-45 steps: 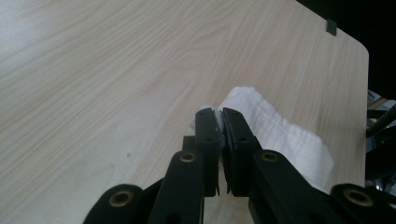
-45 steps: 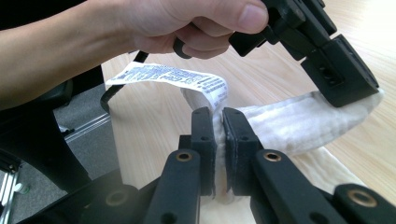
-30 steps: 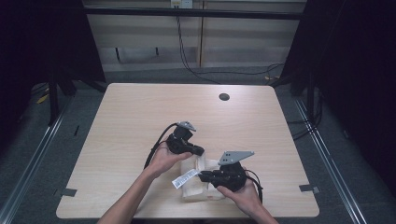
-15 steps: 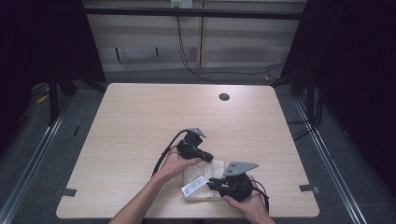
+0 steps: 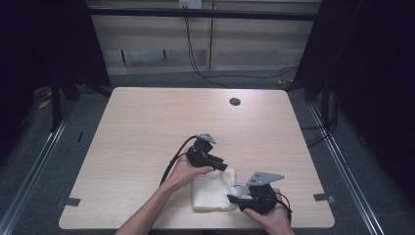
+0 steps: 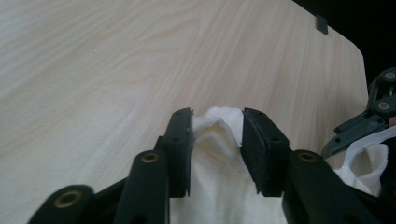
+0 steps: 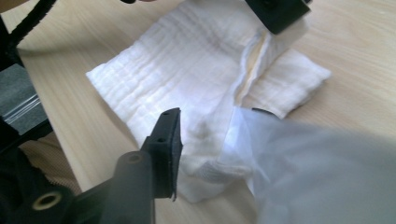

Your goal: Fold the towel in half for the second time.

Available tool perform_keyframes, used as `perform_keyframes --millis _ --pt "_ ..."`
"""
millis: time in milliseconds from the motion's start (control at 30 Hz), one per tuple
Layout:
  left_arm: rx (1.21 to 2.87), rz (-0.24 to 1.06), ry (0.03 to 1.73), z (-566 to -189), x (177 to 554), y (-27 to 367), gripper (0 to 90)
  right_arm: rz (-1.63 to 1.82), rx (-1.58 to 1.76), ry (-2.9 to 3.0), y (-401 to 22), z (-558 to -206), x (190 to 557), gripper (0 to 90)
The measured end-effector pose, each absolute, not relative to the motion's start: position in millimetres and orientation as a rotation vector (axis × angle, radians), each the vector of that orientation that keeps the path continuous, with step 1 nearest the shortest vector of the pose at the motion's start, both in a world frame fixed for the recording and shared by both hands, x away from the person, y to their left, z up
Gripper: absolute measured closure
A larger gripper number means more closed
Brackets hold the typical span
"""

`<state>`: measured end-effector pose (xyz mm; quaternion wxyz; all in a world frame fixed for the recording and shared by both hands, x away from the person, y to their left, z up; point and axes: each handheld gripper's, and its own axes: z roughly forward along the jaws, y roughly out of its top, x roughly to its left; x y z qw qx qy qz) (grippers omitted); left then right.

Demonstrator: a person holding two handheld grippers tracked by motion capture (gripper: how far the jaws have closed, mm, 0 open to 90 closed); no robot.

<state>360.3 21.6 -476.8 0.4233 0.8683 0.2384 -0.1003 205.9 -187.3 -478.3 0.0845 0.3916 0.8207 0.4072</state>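
White folded cloth (image 5: 213,190) is lying flat near the front edge of the counter (image 5: 147,127), between the two claws. Right claw (image 5: 234,198) is sitting at the cloth's near right corner with its jaws just having been opening, one jaw standing clear over the fabric and a blurred translucent flap (image 7: 299,158) covering the other side. Farther back, left claw (image 6: 217,128) is at the cloth's far edge, jaws also just opened apart, a raised fold sitting loosely between them.
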Motion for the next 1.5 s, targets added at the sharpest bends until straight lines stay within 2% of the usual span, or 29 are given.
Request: perform_keyframes --millis 133,167,267,400,633,933,1133,1500 --pt "2.159 -0.234 0.609 -474 362 27 57.3 1.213 1.189 2.43 -192 -477 208 50.1" --pt "2.15 -0.226 0.613 -473 363 29 52.8 1.203 1.199 2.414 -195 -477 211 48.6" --pt "2.158 -0.196 0.619 -467 363 38 52.0 1.186 1.208 2.387 -203 -475 215 48.6" --pt "2.155 -0.171 0.62 -464 362 46 50.3 1.206 1.229 2.367 -211 -473 218 52.7" --pt "2.174 -0.085 0.634 -454 356 58 44.3 1.236 1.228 2.314 -220 -462 226 54.7" --pt "2.205 0.043 0.612 -437 336 95 35.4 1.26 1.241 2.259 -236 -449 232 51.7" --pt "2.184 0.07 0.639 -431 325 125 27.4 1.29 1.167 2.283 -246 -433 231 46.1" --pt "2.178 0.122 0.721 -437 309 172 28.4 1.271 1.267 2.172 -279 -435 225 43.1"
